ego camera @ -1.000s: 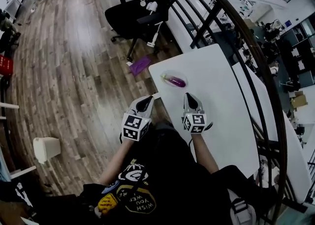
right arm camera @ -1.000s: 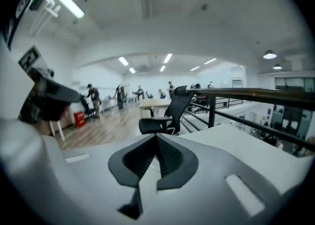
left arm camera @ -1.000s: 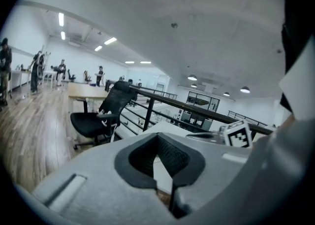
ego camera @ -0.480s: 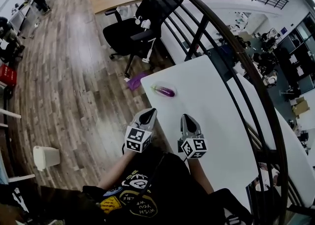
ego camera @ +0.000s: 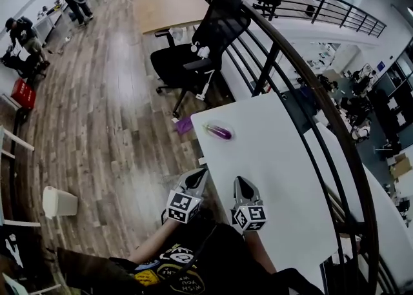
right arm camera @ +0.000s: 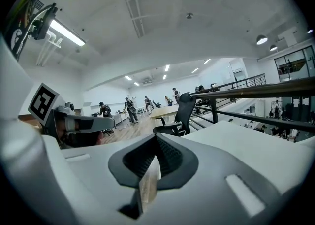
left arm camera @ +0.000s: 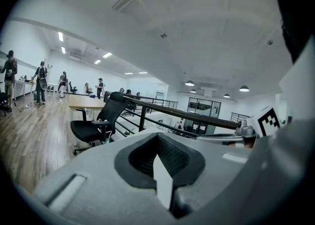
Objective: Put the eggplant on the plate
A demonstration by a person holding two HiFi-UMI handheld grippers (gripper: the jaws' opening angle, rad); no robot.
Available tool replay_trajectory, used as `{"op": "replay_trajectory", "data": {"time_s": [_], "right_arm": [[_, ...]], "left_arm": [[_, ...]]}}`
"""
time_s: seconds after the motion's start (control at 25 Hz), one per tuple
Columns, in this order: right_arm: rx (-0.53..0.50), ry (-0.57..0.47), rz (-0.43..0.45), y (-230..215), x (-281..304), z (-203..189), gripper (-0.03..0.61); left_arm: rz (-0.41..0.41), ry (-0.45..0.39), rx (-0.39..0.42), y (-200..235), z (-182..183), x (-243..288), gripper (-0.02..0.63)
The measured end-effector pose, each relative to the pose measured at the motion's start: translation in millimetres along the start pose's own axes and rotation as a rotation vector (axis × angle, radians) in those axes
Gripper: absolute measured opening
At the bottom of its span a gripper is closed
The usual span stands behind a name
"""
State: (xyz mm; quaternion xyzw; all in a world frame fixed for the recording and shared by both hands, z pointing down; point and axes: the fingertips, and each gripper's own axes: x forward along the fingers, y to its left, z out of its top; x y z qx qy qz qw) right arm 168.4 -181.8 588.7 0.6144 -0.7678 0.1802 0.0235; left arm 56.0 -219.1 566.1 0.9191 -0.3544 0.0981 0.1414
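left gripper (ego camera: 201,173), right gripper (ego camera: 240,181), fingers together

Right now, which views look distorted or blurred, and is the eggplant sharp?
Head view: strong fisheye bends the railing and table edge; the eggplant is small yet fairly sharp. Both gripper views: dark vignetted corners, no motion blur.

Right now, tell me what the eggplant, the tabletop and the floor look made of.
Eggplant: glossy purple, likely plastic or real skin; a pale highlight runs along it, and it is too small to settle.
Tabletop: smooth matte white, probably laminate; even colour, no grain.
Floor: wood-look planks with sheen; grain lines and light reflections. Wood or vinyl is unclear.
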Motion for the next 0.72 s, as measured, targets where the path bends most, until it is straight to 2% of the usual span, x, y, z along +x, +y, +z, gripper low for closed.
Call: {"op": "replay_trajectory", "data": {"time_s": [0.32,0.48,0.72], "right_arm": [[-0.007,0.013,0.045,3,-14,-2,0.002],[-0.017,0.014,0.054,5,-13,-1,0.002],[-0.02,-0.005,0.081,18,-13,7,0.002]], "left_arm": [[-0.022,0.006,0.05,-21,0,-3,0.002],[-0.012,-0.03,0.019,-22,9,-5,0.002],[0.011,-0.008,0.05,-18,6,-16,0.002]]}}
